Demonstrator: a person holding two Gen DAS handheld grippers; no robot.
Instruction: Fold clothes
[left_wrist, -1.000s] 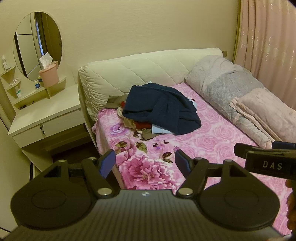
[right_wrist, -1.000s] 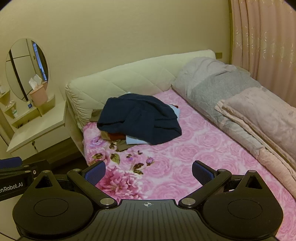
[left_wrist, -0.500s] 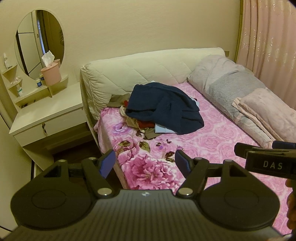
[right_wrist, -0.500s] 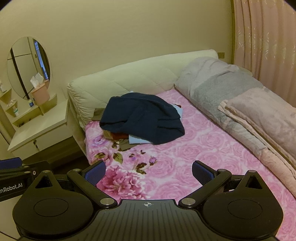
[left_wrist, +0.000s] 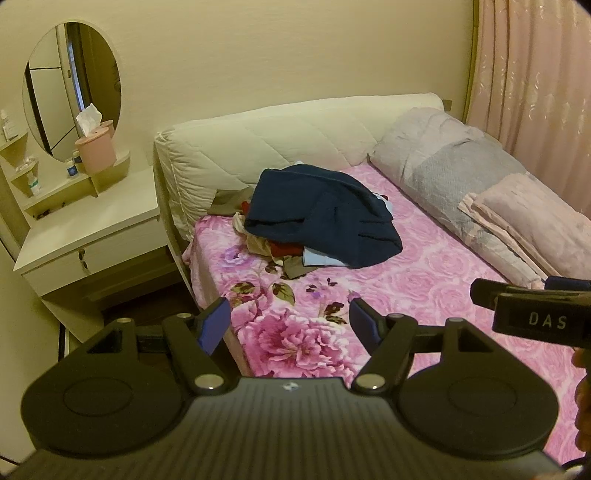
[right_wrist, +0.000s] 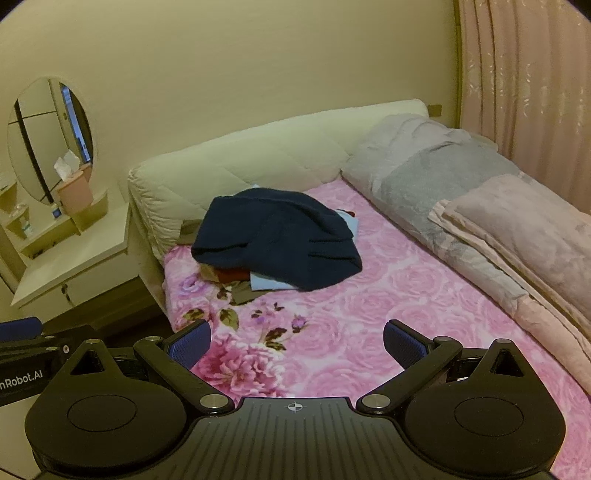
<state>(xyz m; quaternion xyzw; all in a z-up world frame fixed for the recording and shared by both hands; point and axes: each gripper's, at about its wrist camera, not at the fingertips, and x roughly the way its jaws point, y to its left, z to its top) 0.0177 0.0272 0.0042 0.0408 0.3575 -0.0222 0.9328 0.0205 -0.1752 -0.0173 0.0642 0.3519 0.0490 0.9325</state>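
Under navy garment (right_wrist: 280, 236), half-hidden clothes (right_wrist: 240, 280).

We see a navy garment (left_wrist: 325, 210) on top of the pile, with red (left_wrist: 282, 249), light blue (left_wrist: 319, 257) and olive-tan pieces (left_wrist: 295, 267) under it. Bedsheet (right_wrist: 388, 314) is pink with rose print and darker floral motifs. Headboard (left_wrist: 277, 136) cream, curtain (left_wrist: 535, 92) pink patterned, folded blankets grey (right_wrist: 417, 177) and dusty pink (right_wrist: 517, 229). Claw pads (right_wrist: 190, 343) blue on black.

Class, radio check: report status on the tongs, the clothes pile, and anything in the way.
Left tongs open, empty. Right tongs open, empty. Clothes pile unfolded near headboard, navy garment on top. Path over pink bedspread unobstructed.
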